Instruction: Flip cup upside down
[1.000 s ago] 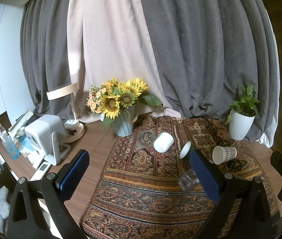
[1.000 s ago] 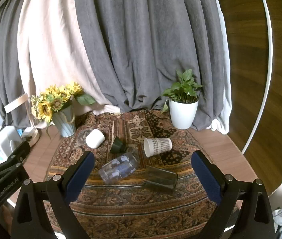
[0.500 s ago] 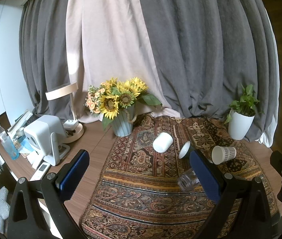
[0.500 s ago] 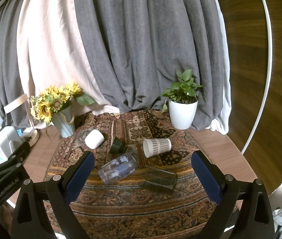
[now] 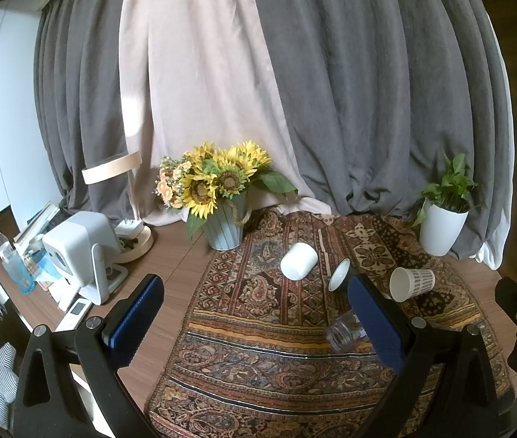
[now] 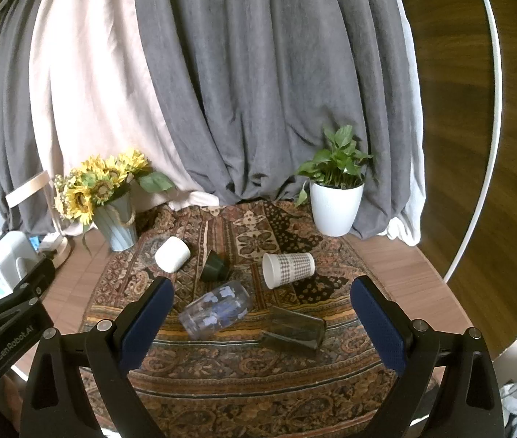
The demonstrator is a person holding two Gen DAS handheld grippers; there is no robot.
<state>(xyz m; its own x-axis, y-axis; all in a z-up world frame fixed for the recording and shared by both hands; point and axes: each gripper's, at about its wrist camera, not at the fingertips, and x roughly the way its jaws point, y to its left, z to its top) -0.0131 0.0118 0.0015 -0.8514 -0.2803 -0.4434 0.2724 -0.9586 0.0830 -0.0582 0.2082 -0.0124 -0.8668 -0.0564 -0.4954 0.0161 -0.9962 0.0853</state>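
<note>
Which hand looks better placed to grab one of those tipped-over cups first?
Probably the right tool: the flowered clear glass lies right between its open fingers. The left tool frames bare rug.

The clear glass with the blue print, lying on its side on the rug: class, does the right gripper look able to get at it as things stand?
Probably yes. The right gripper is open and empty, and the clear glass lies just ahead between its fingers with nothing over it. The dark glass lies close beside it, so the approach wants care.
</note>
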